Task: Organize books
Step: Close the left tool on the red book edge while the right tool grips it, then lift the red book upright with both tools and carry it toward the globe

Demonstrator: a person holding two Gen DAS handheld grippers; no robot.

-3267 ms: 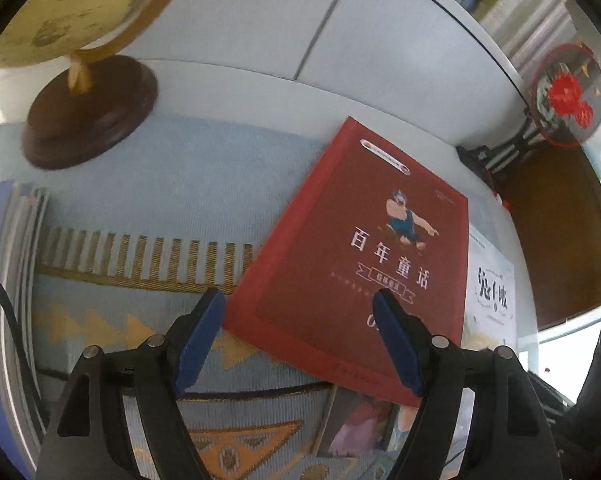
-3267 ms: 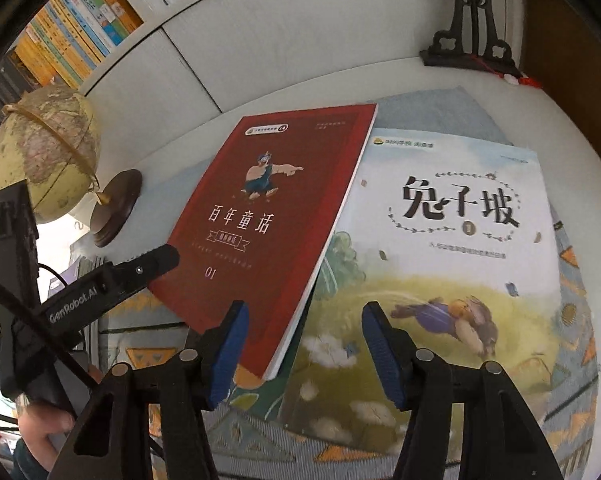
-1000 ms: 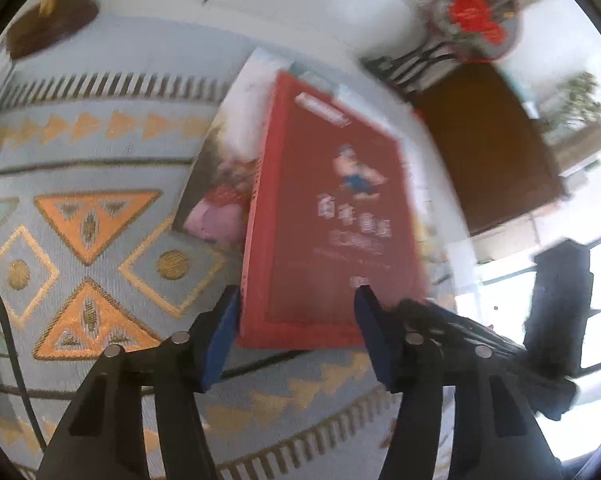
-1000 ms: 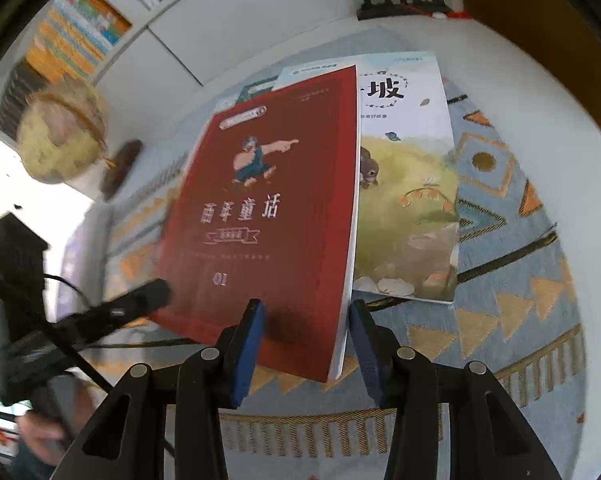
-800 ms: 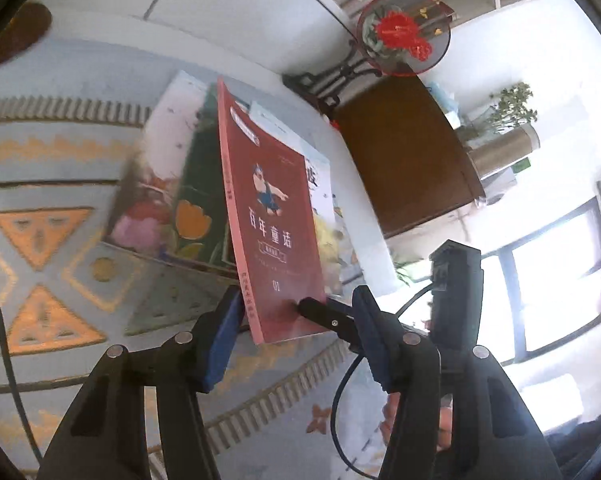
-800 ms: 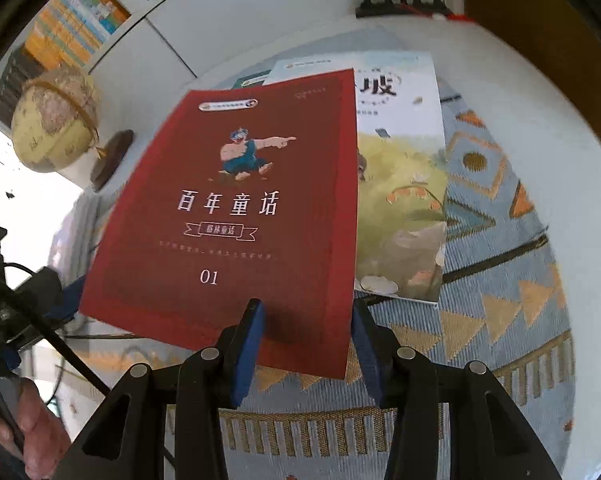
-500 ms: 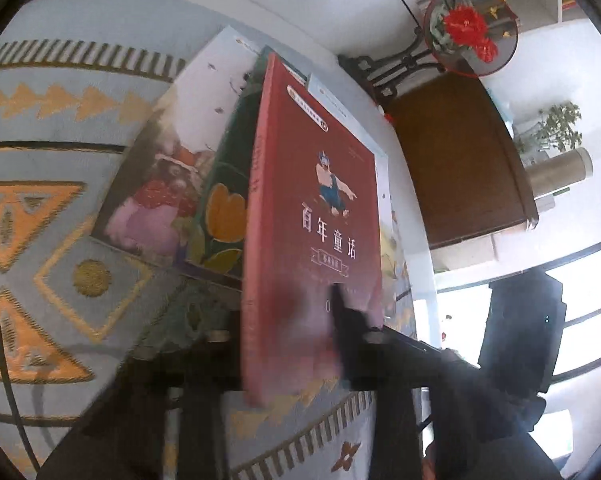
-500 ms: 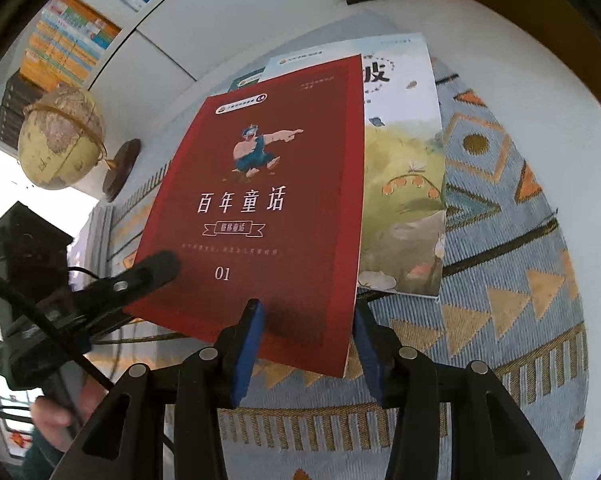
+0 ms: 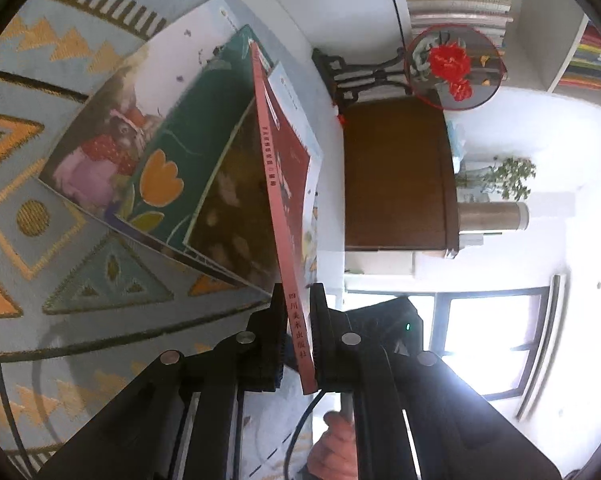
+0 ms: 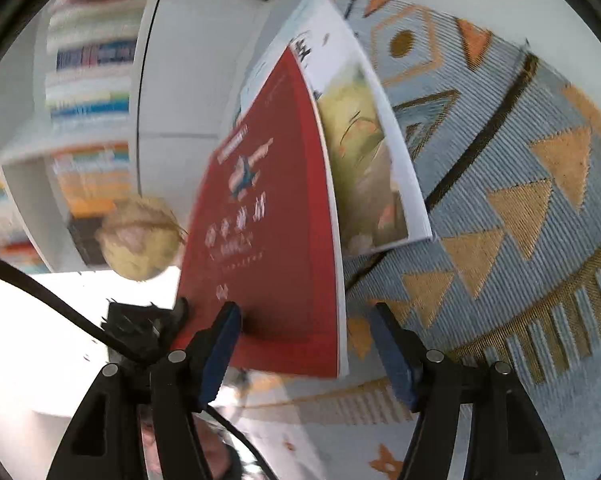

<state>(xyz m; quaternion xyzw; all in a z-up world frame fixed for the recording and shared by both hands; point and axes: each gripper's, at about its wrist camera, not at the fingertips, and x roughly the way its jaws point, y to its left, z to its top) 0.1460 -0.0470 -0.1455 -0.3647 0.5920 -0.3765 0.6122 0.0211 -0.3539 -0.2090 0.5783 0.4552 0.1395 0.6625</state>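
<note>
While we hold it upright: red book [image 9: 288,184]
Left claw [image 9: 298,320]: clamped on red book's spine
Right claw [image 10: 306,344]: jaws just opening, apart, red book's cover between, unpressed

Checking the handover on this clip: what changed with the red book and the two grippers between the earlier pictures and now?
The red book went from lying flat on the other books to raised on edge. The left gripper, open around it earlier, is now shut on its spine end. The right gripper, which lifted it, has just been opening; the book sits between its jaws, unpinched. The white book, green tulip book and patterned mat stayed put.
</note>
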